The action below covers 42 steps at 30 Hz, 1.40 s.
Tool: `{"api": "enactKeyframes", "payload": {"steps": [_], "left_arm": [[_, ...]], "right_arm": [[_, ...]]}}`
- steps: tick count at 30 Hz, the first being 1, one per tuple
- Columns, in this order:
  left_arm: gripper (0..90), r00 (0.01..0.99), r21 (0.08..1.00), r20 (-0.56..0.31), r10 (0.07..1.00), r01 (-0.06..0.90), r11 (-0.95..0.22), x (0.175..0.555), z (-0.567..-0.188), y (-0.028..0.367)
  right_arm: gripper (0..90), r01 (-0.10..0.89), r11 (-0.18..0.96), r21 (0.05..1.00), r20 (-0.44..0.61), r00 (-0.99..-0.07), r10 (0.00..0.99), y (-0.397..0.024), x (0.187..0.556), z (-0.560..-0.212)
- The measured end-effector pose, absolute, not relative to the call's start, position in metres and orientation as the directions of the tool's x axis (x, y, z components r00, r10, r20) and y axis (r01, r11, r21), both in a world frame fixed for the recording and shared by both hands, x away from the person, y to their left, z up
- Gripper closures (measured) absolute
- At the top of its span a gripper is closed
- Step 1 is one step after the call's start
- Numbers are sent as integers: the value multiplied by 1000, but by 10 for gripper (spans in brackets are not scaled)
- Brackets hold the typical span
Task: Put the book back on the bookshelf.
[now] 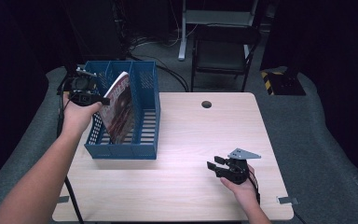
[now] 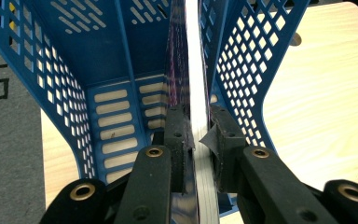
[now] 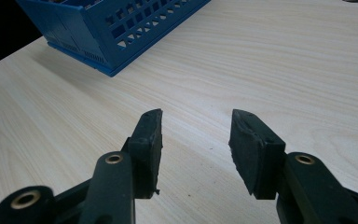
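A blue perforated file rack [image 1: 144,116] stands on the left part of the wooden table [image 1: 191,186]. A magazine with a red cover [image 1: 117,108] leans tilted inside it. My left gripper [image 1: 103,100] is at the rack's left side, shut on the magazine's edge. In the left gripper view the magazine's white page edge [image 2: 195,70] runs up between the two pads [image 2: 177,135], with the rack's walls [image 2: 65,107] on both sides. My right gripper [image 1: 213,163] hovers low over the table's right front, open, with bare wood between its fingertips [image 3: 151,135].
The rack's corner [image 3: 107,28] shows far off in the right gripper view. A small round hole [image 1: 206,104] sits near the table's far edge. Behind the table stand a dark folding chair [image 1: 223,51] and cables on grey floor.
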State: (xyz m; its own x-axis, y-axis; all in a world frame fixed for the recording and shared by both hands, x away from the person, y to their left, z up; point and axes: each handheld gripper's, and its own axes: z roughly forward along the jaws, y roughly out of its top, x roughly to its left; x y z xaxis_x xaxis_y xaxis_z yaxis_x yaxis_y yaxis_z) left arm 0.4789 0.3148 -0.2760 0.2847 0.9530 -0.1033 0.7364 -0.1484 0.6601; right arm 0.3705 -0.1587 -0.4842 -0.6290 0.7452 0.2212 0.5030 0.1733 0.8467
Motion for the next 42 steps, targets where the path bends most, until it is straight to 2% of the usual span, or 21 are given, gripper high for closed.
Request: {"api": "enactKeyframes", "payload": {"steps": [42], "left_arm": [[812,305,633,-108,946,755,-171,475,-275,315]], "right_arm": [[538,512,171,842,228,-625,747,-159,370,-485]]}}
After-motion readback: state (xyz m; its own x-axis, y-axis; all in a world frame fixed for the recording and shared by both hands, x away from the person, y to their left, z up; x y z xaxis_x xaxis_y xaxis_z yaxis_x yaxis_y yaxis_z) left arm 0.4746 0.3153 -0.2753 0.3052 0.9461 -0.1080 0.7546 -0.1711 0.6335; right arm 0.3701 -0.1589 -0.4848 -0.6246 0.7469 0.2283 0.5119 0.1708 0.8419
